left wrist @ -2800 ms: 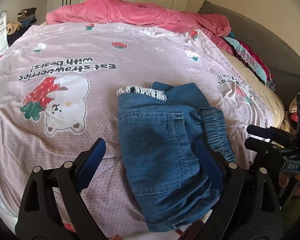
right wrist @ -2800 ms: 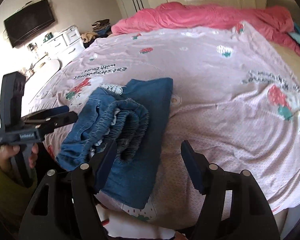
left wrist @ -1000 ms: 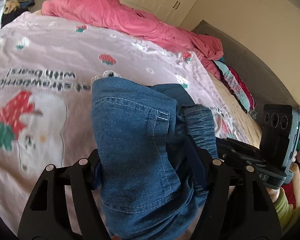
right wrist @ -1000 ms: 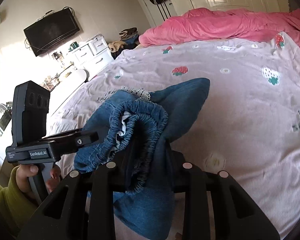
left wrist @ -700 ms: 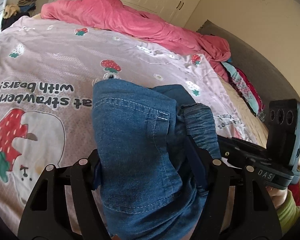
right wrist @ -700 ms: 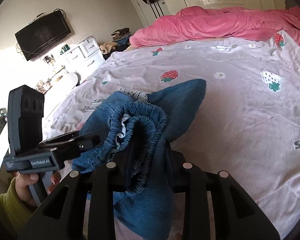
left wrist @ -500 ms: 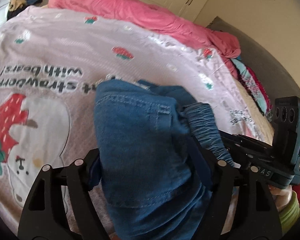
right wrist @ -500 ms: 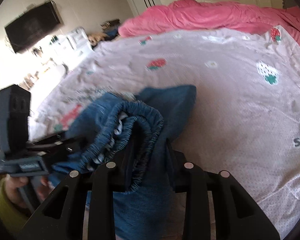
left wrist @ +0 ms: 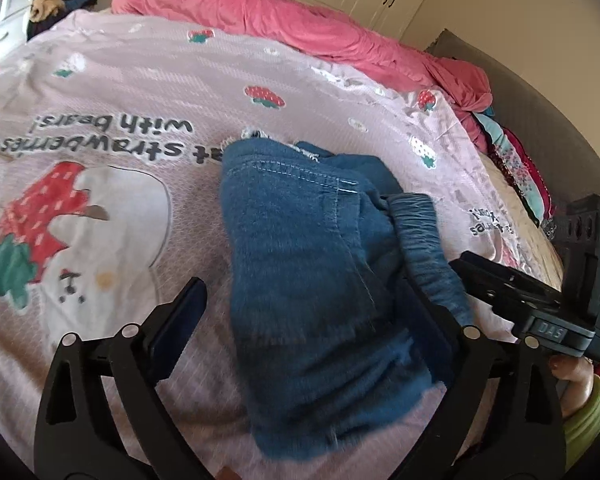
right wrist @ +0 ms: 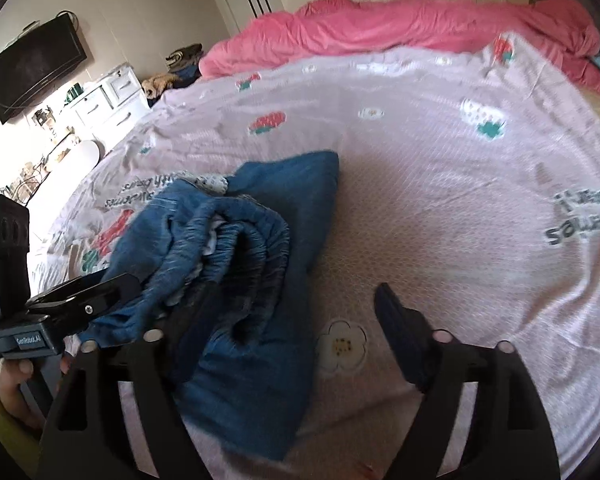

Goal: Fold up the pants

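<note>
Blue denim pants [left wrist: 300, 240] lie folded in a bundle on the pink bed sheet [left wrist: 100, 60], elastic waistband [right wrist: 252, 240] bunched on top. My left gripper [left wrist: 302, 284] straddles the bundle with its jaws opening wide; the left finger stands clear of the denim and the right finger rests against its side. My right gripper [right wrist: 296, 290] is also opening. Its left finger is partly hidden under the waistband folds, while its right finger [right wrist: 396, 316] hovers over bare sheet. Neither gripper pinches the cloth.
A rumpled pink duvet [left wrist: 260, 12] lies along the far side of the bed. Colourful clothes [left wrist: 516, 160] are piled by the grey headboard at the right. A white dresser [right wrist: 100, 100] and a wall TV [right wrist: 32, 68] stand beyond the bed's left side.
Both grippers, shut on the lifted pants a second ago, have spread their jaws and let go. The bundle has sunk onto the sheet and both hands have come down a little.
</note>
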`<state>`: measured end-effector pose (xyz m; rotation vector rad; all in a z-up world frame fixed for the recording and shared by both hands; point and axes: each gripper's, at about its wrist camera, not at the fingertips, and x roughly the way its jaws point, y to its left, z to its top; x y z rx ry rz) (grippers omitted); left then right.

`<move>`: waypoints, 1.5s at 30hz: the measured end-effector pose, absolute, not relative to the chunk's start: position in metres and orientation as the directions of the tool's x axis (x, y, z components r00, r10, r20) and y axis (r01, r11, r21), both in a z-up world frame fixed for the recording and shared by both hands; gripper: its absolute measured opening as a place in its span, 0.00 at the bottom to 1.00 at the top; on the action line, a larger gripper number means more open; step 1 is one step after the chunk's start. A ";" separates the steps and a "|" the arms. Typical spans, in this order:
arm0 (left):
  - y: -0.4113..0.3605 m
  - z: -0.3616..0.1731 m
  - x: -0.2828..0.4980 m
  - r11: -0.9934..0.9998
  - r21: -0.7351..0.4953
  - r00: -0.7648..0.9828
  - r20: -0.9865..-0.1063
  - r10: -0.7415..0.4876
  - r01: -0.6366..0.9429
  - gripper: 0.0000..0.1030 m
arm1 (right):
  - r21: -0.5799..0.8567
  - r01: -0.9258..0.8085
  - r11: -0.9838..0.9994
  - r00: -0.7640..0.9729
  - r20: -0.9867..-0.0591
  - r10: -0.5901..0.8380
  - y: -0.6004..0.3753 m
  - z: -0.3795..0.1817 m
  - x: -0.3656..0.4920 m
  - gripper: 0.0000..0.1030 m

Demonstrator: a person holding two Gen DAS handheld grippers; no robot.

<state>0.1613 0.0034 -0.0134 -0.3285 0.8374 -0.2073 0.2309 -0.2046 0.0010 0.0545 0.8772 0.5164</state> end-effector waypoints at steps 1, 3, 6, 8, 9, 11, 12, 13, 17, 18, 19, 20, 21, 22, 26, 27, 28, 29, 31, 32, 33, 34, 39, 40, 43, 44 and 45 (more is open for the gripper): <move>0.004 -0.009 0.156 0.928 -0.370 0.662 -0.683 -0.310 0.052 0.87 | 0.241 -0.417 0.877 0.539 -0.711 0.452 -0.206 0.006 0.225 0.76; 0.005 -0.002 0.142 0.925 -0.377 0.680 -0.664 -0.311 0.055 0.88 | 0.200 -0.427 0.882 0.577 -0.691 0.436 -0.206 0.016 0.207 0.88; 0.001 0.004 0.122 0.935 -0.351 0.694 -0.664 -0.279 0.040 0.91 | 0.157 -0.443 0.883 0.618 -0.660 0.427 -0.207 0.026 0.183 0.93; -0.002 0.002 0.109 0.946 -0.323 0.694 -0.674 -0.251 0.028 0.91 | 0.126 -0.447 0.886 0.639 -0.648 0.415 -0.208 0.030 0.166 0.95; -0.003 -0.001 0.100 0.950 -0.311 0.690 -0.684 -0.237 0.018 0.91 | 0.118 -0.450 0.885 0.644 -0.643 0.413 -0.210 0.030 0.157 0.96; -0.001 -0.007 0.089 0.951 -0.309 0.680 -0.695 -0.233 0.011 0.91 | 0.109 -0.447 0.888 0.648 -0.644 0.406 -0.213 0.030 0.144 0.96; -0.001 -0.011 0.080 0.952 -0.307 0.675 -0.700 -0.234 0.011 0.91 | 0.106 -0.445 0.889 0.649 -0.647 0.401 -0.214 0.029 0.138 0.96; -0.002 -0.014 0.074 0.953 -0.303 0.670 -0.705 -0.233 0.012 0.91 | 0.102 -0.441 0.891 0.652 -0.646 0.397 -0.215 0.028 0.131 0.96; -0.003 -0.021 0.057 0.962 -0.272 0.661 -0.720 -0.213 0.014 0.91 | 0.079 -0.427 0.901 0.665 -0.647 0.372 -0.218 0.024 0.115 0.96; -0.003 -0.021 0.055 0.964 -0.265 0.662 -0.720 -0.207 0.013 0.91 | 0.075 -0.425 0.902 0.667 -0.648 0.368 -0.220 0.022 0.112 0.96; -0.005 -0.020 0.053 0.967 -0.254 0.667 -0.719 -0.196 0.011 0.91 | 0.072 -0.413 0.908 0.671 -0.649 0.357 -0.221 0.019 0.109 0.96; -0.006 -0.020 0.053 0.969 -0.245 0.671 -0.717 -0.190 0.013 0.91 | 0.076 -0.408 0.910 0.671 -0.650 0.355 -0.223 0.016 0.107 0.96; -0.007 -0.019 0.053 0.971 -0.241 0.673 -0.716 -0.186 0.012 0.91 | 0.086 -0.401 0.912 0.668 -0.654 0.356 -0.223 0.012 0.105 0.96; -0.008 -0.020 0.052 0.973 -0.233 0.678 -0.714 -0.178 0.010 0.91 | 0.091 -0.389 0.917 0.667 -0.659 0.349 -0.224 0.008 0.104 0.96; -0.011 -0.026 0.050 0.973 -0.229 0.671 -0.723 -0.166 -0.006 0.91 | 0.091 -0.359 0.929 0.673 -0.664 0.325 -0.226 -0.002 0.101 0.96; -0.010 -0.029 0.051 0.973 -0.231 0.663 -0.730 -0.164 -0.015 0.91 | 0.097 -0.358 0.929 0.668 -0.668 0.327 -0.227 -0.004 0.102 0.96; -0.009 -0.031 0.050 0.972 -0.233 0.660 -0.733 -0.164 -0.018 0.91 | 0.101 -0.357 0.929 0.664 -0.672 0.328 -0.227 -0.006 0.103 0.96; -0.009 -0.033 0.050 0.972 -0.234 0.658 -0.736 -0.163 -0.021 0.91 | 0.104 -0.359 0.928 0.661 -0.674 0.331 -0.226 -0.007 0.103 0.96; -0.009 -0.034 0.050 0.972 -0.232 0.654 -0.739 -0.160 -0.024 0.91 | 0.100 -0.365 0.926 0.658 -0.675 0.332 -0.224 -0.009 0.103 0.96; -0.009 -0.035 0.050 0.973 -0.231 0.653 -0.740 -0.159 -0.025 0.91 | 0.098 -0.366 0.925 0.657 -0.677 0.331 -0.223 -0.010 0.104 0.96; -0.010 -0.035 0.050 0.973 -0.230 0.652 -0.741 -0.159 -0.024 0.91 | 0.098 -0.366 0.926 0.654 -0.680 0.331 -0.223 -0.011 0.104 0.96; -0.010 -0.035 0.050 0.973 -0.228 0.651 -0.742 -0.159 -0.022 0.91 | 0.101 -0.367 0.925 0.652 -0.682 0.333 -0.223 -0.012 0.104 0.96; -0.012 -0.036 0.050 0.974 -0.225 0.650 -0.743 -0.160 -0.017 0.91 | 0.107 -0.370 0.923 0.644 -0.687 0.337 -0.222 -0.015 0.104 0.96; -0.012 -0.035 0.050 0.974 -0.225 0.650 -0.743 -0.161 -0.016 0.91 | 0.107 -0.371 0.922 0.642 -0.688 0.338 -0.222 -0.014 0.104 0.96; -0.012 -0.035 0.049 0.974 -0.224 0.652 -0.741 -0.161 -0.014 0.91 | 0.112 -0.371 0.922 0.640 -0.689 0.342 -0.221 -0.015 0.104 0.96; -0.012 -0.034 0.049 0.975 -0.223 0.652 -0.741 -0.159 -0.015 0.91 | 0.108 -0.372 0.922 0.640 -0.690 0.338 -0.221 -0.016 0.104 0.96; -0.013 -0.034 0.049 0.975 -0.222 0.652 -0.741 -0.159 -0.014 0.91 | 0.105 -0.370 0.923 0.642 -0.689 0.336 -0.221 -0.015 0.104 0.96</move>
